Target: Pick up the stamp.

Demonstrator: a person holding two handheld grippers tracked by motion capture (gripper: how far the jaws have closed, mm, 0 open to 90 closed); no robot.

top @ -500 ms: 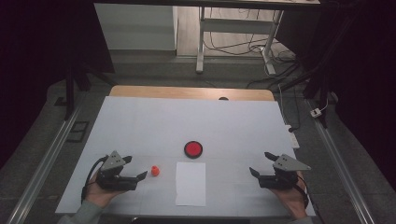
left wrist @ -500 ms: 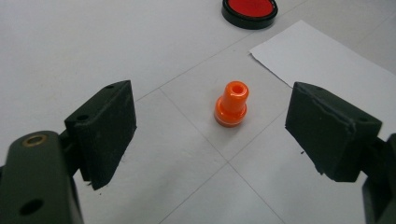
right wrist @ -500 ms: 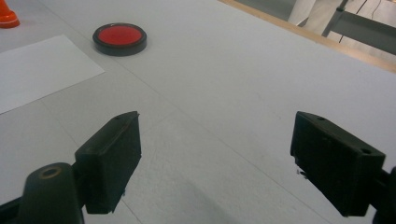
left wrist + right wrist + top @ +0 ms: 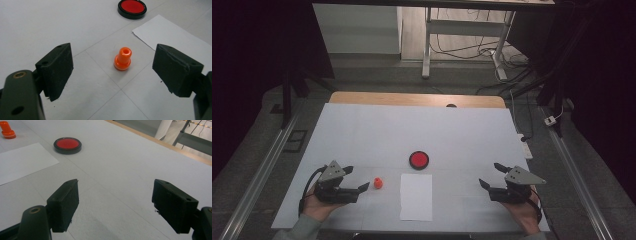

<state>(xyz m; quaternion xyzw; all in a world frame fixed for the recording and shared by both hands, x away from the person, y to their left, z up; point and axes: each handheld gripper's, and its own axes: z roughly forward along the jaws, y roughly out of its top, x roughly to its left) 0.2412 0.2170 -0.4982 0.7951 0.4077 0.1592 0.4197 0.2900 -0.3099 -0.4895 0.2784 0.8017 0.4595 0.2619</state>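
Observation:
A small orange stamp-like knob (image 4: 378,183) stands upright on the white table cover, left of a white sheet of paper (image 4: 416,196). Beyond the paper lies a round red pad in a black rim (image 4: 418,159). My left gripper (image 4: 357,178) is open, its jaws pointing at the knob from just to its left. In the left gripper view the knob (image 4: 122,59) stands a little ahead of the open jaws of that gripper (image 4: 111,67), untouched. My right gripper (image 4: 489,174) is open near the front right, holding nothing. The right gripper view has its wide jaws (image 4: 116,200) over bare cover, the red pad (image 4: 67,145) farther off.
The white cover (image 4: 412,130) spans the table, with a wooden edge (image 4: 417,99) at the back. Metal rails run along both sides. Table legs and cables (image 4: 462,45) lie on the floor beyond. A power strip (image 4: 526,148) sits off the right edge.

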